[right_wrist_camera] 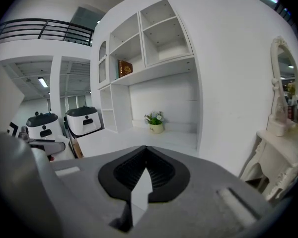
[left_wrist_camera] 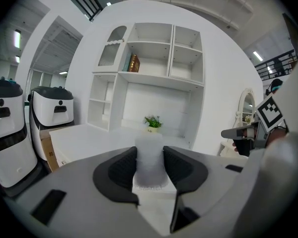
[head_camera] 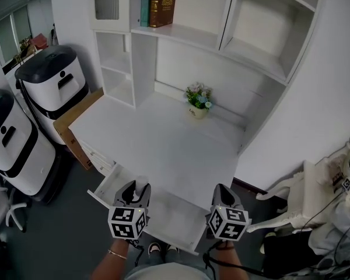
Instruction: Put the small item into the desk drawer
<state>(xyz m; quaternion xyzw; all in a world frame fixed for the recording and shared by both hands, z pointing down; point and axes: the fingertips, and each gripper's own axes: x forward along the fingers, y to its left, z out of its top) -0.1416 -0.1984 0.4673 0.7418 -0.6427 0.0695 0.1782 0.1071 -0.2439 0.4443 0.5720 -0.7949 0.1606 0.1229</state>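
Nearest, at about 7 o'clock in the head view, the left gripper (head_camera: 137,190) hangs over the left part of the open desk drawer (head_camera: 176,216). Its jaws stand apart and pinch a small item (left_wrist_camera: 150,157), a whitish, cloudy piece that stands upright between the dark pads (left_wrist_camera: 120,168) and rises a little above them. So the small item is in the left gripper's grip, above the drawer and not lying in it.

At about 5 o'clock, the right gripper (head_camera: 222,189) hovers over the drawer's right end. Its jaws are pressed together with nothing between them.

The drawer is pulled out from the front edge of the white desk (head_camera: 157,142), and its white bottom shows bare between the two grippers.

Beyond, at 12 o'clock from the grippers, a small potted plant (head_camera: 198,102) stands near the back of the desk top. Higher up, at about 11 o'clock, a brown book (head_camera: 162,4) stands upright on a shelf of the white shelving (head_camera: 245,45).

Off the desk at 9 to 10 o'clock stand two white machines with dark tops (head_camera: 51,80), and a cardboard box (head_camera: 70,130) rests against the desk's left side. At 4 o'clock is a white carved piece of furniture (head_camera: 297,206).
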